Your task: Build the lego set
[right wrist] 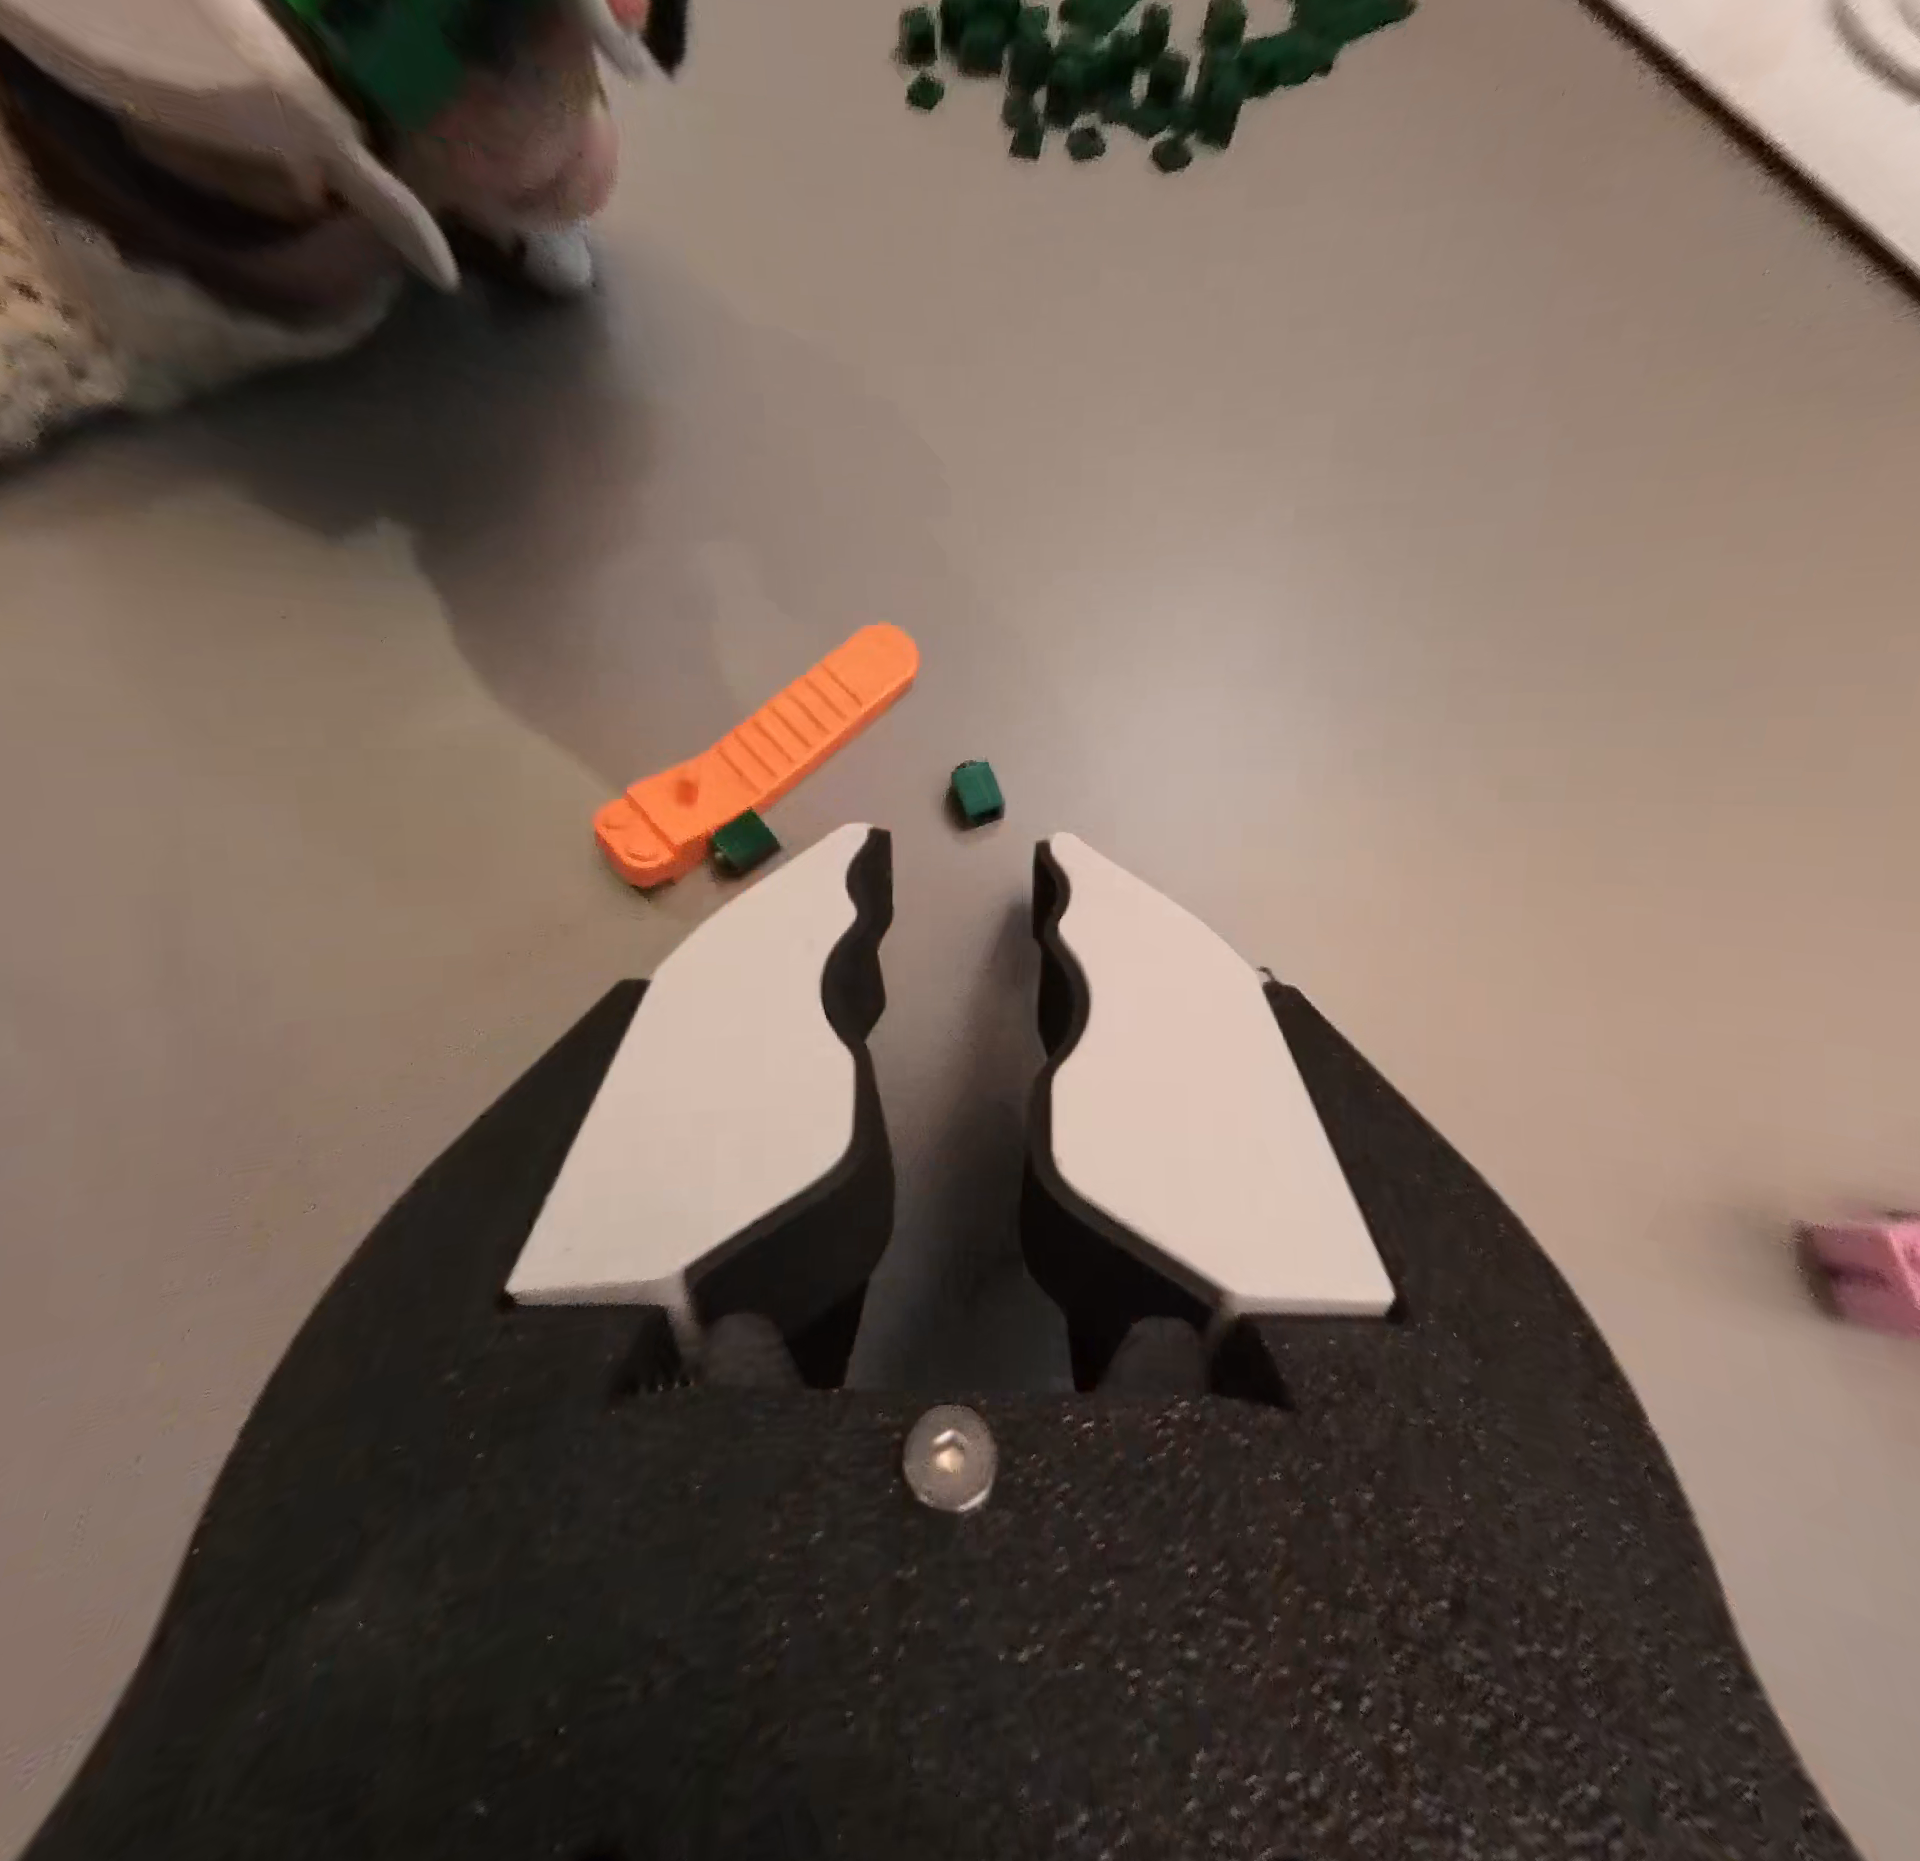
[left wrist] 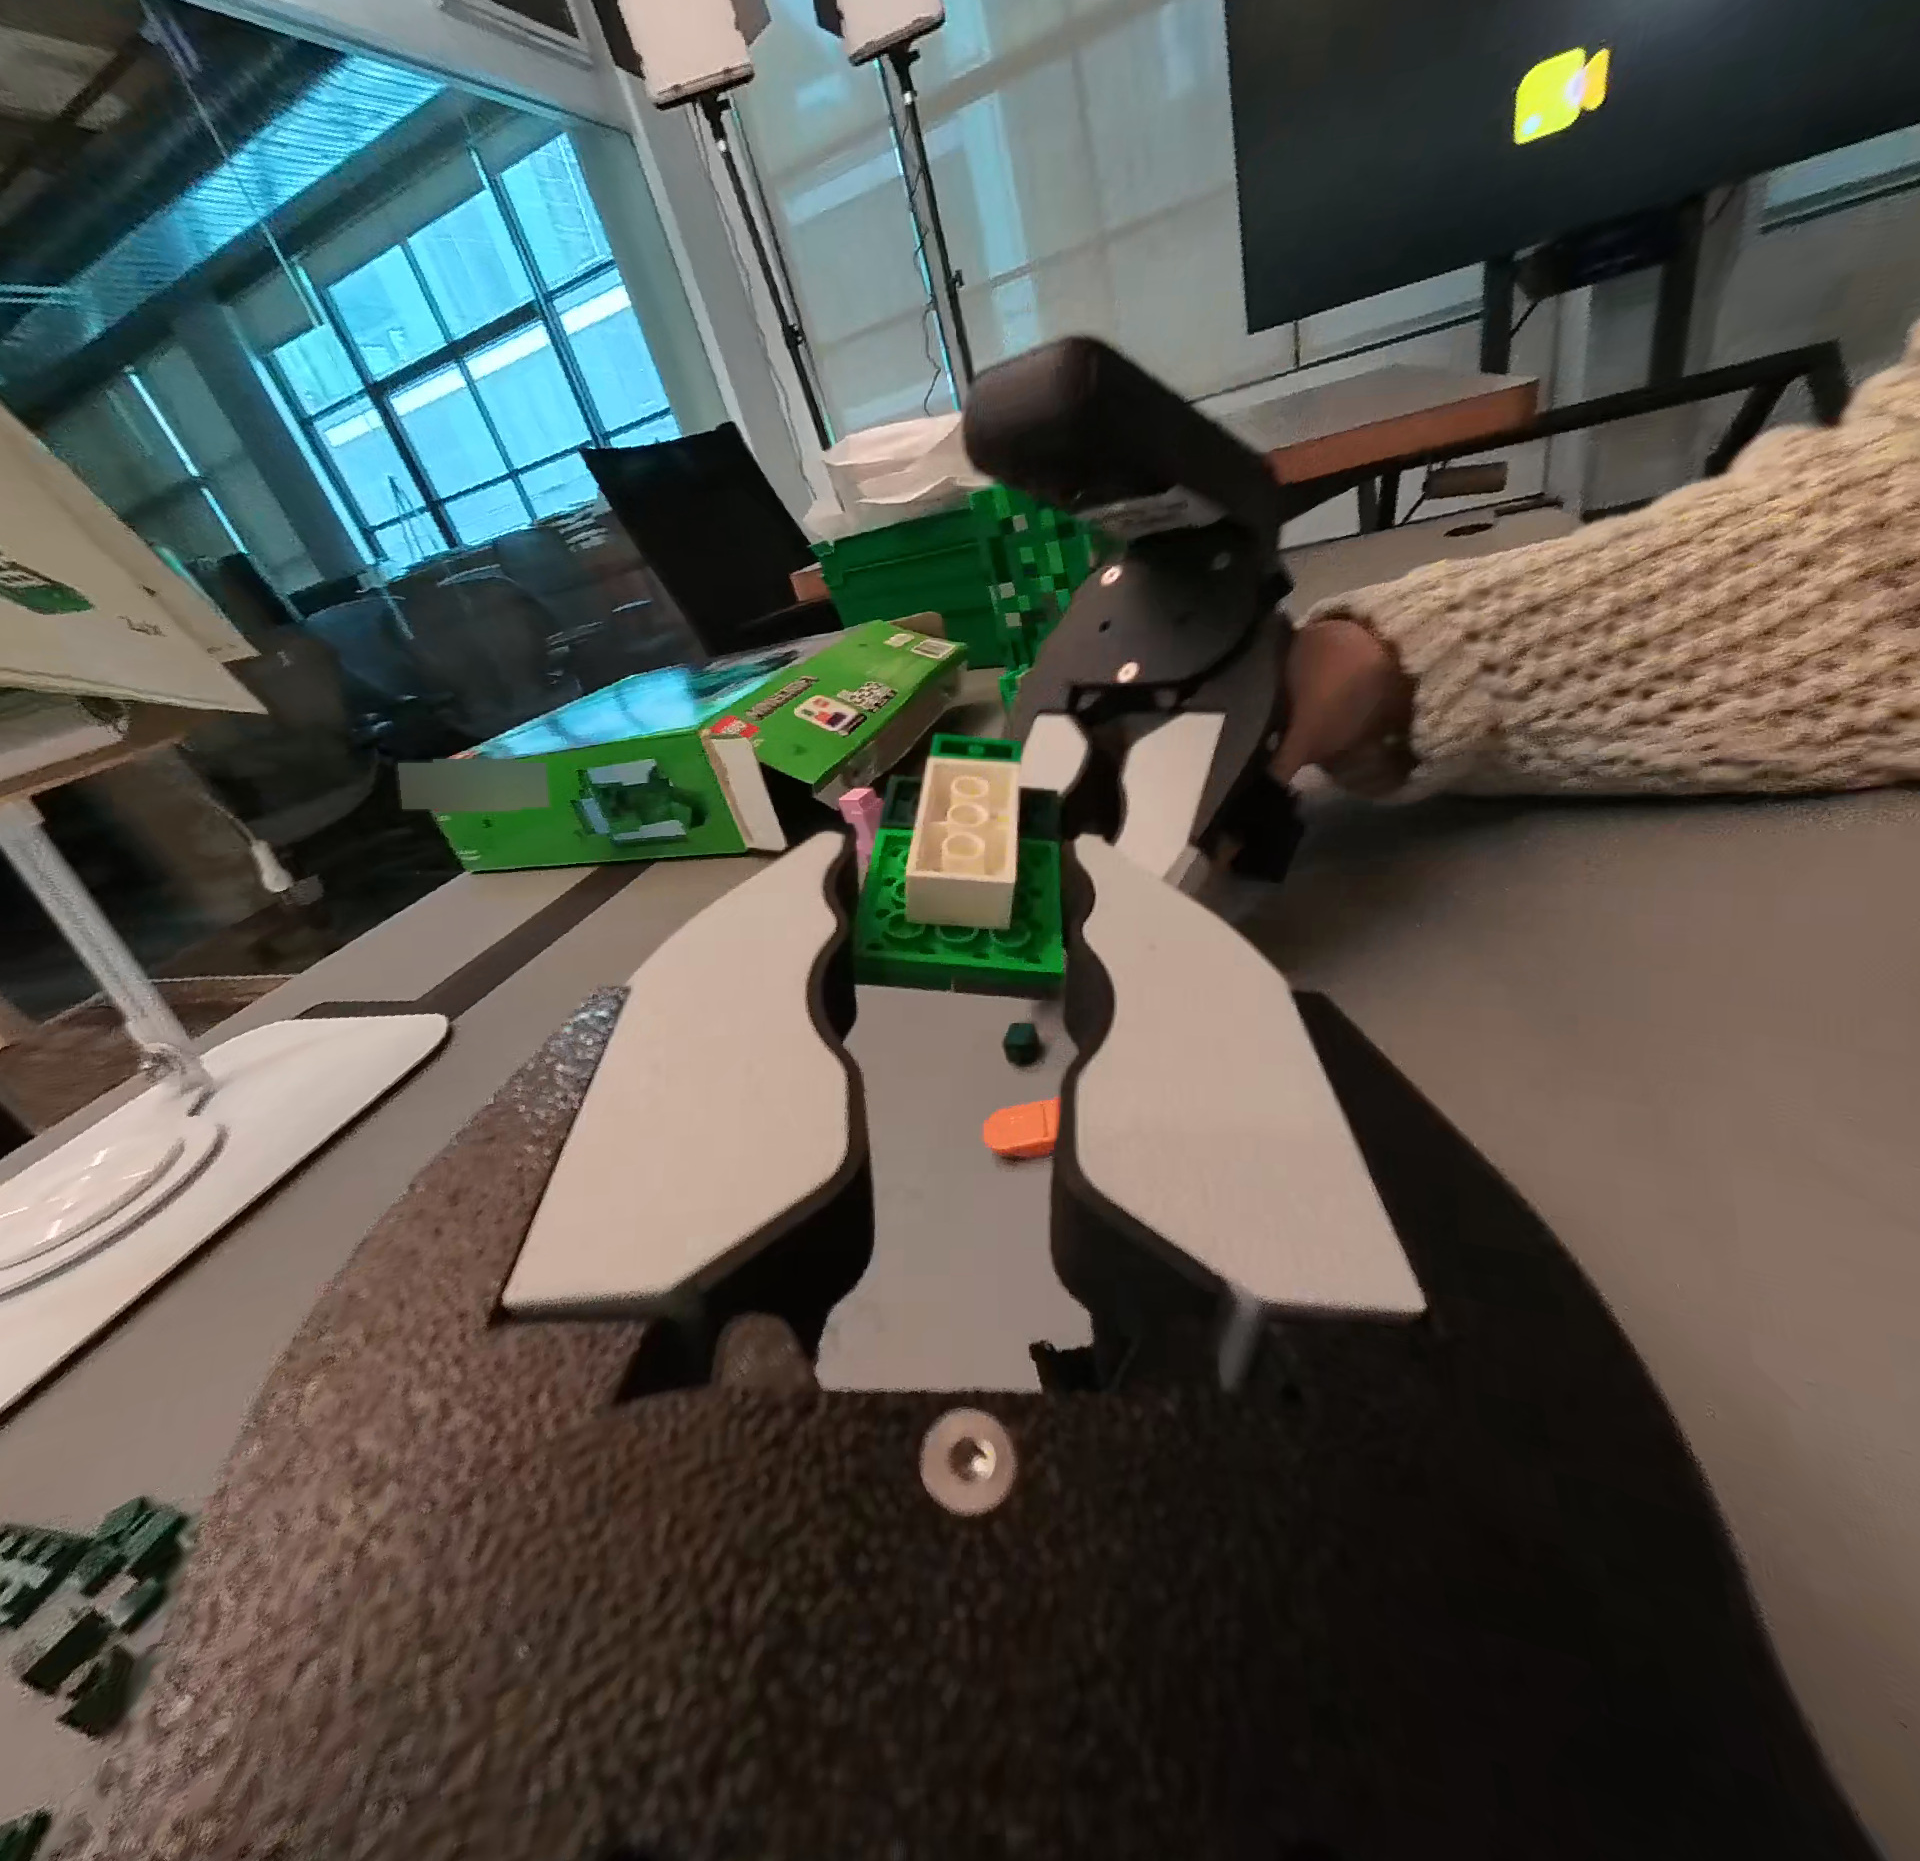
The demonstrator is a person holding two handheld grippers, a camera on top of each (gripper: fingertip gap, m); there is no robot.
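Observation:
My left gripper (left wrist: 958, 861) is shut on a green plate (left wrist: 961, 944) that carries a white brick (left wrist: 961, 840), hollow side up; a small pink piece (left wrist: 860, 809) shows beside it. My right gripper (right wrist: 961, 855) is open and empty, low over the grey table. A small dark green piece (right wrist: 977, 795) lies just ahead of its tips. A second one (right wrist: 744, 843) touches an orange brick separator (right wrist: 758, 751). In the left wrist view the right gripper (left wrist: 1122, 814) points down right behind the held plate.
A pile of dark green pieces (right wrist: 1143, 45) lies at the far side of the table. A pink brick (right wrist: 1870, 1281) is at the right. A green box (left wrist: 675, 762) and a tall green build (left wrist: 997, 564) stand behind. A white stand base (left wrist: 260, 1073) sits left.

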